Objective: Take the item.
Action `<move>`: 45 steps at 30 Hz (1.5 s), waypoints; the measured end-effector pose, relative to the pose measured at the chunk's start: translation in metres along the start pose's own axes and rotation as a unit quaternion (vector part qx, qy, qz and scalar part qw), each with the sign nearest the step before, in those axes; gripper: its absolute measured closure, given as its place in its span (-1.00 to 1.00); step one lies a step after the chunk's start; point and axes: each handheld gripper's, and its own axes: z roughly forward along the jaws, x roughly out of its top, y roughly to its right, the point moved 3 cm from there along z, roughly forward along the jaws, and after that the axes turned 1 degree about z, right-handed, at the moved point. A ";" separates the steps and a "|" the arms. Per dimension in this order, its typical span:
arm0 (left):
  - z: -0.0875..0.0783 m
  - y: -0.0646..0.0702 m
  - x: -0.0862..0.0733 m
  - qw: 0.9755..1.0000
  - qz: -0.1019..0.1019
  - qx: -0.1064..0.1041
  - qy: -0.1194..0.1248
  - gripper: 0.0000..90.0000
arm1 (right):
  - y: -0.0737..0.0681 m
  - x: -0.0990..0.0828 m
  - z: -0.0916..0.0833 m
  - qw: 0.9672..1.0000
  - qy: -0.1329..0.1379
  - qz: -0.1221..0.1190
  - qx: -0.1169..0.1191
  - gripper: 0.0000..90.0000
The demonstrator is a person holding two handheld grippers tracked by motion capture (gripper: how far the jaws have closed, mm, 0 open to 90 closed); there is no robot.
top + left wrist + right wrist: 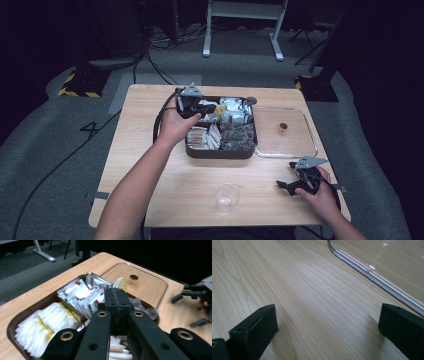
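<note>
A dark brown compartment tray [220,153] holds several white sachets [52,320], sachets with red and green print [82,293] and dark packets [239,136]. My left gripper [212,107] hovers over the tray's back compartments. Its jaws are together [116,291] and pinch a white and yellow sachet [120,283] that sticks up past the tips. My right gripper [286,175] rests low on the table at the front right, its jaws wide open [327,320] with bare wood between them. It is seen from the left gripper view as well [187,311].
A clear flat tray [312,145] lies right of the brown tray, with a small brown round object [283,129] on it. Its rim [372,277] runs just beyond my right jaws. A clear plastic cup [227,197] stands near the front edge. Cables trail off the left side.
</note>
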 end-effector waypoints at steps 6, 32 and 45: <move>-0.018 0.026 -0.006 1.000 0.006 -0.006 -0.009 1.00 | 0.000 0.000 0.000 1.000 0.000 0.000 0.000 -0.95; -0.042 0.128 -0.057 0.997 0.032 -0.069 0.003 1.00 | 0.000 0.000 0.000 1.000 0.000 0.000 0.000 -0.95; -0.037 0.169 -0.085 0.993 0.036 -0.109 -0.002 1.00 | 0.000 0.000 0.000 1.000 0.000 -0.001 0.002 -0.95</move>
